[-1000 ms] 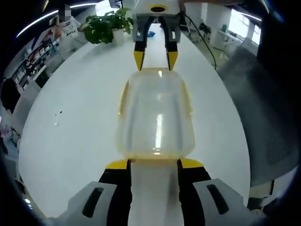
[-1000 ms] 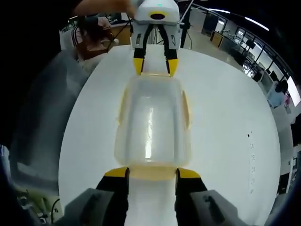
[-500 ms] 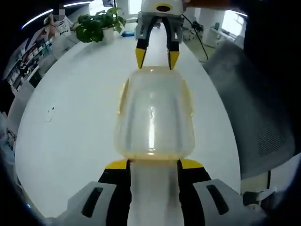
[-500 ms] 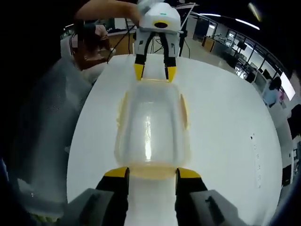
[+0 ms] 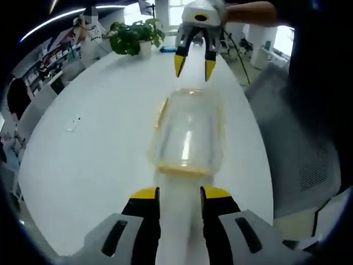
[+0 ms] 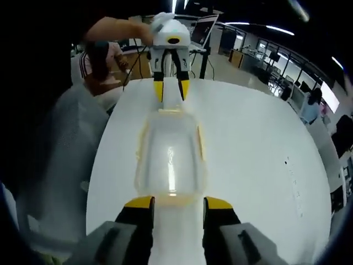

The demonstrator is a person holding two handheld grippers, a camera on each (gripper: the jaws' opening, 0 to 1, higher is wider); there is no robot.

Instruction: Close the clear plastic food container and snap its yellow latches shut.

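— What is the container (image 5: 189, 132) sitting on?
— A white table (image 5: 94, 149), a potted plant (image 5: 134, 36) at its far end (office desks beyond).
— And the grippers?
— The left gripper (image 5: 178, 193) and the right gripper (image 6: 177, 202) face each other across it, both spread wide, gripping nothing, each clear of the box's ends.

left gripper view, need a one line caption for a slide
Clear plastic food container with yellow latches on a white table, flanked end to end by the open left gripper and right gripper.
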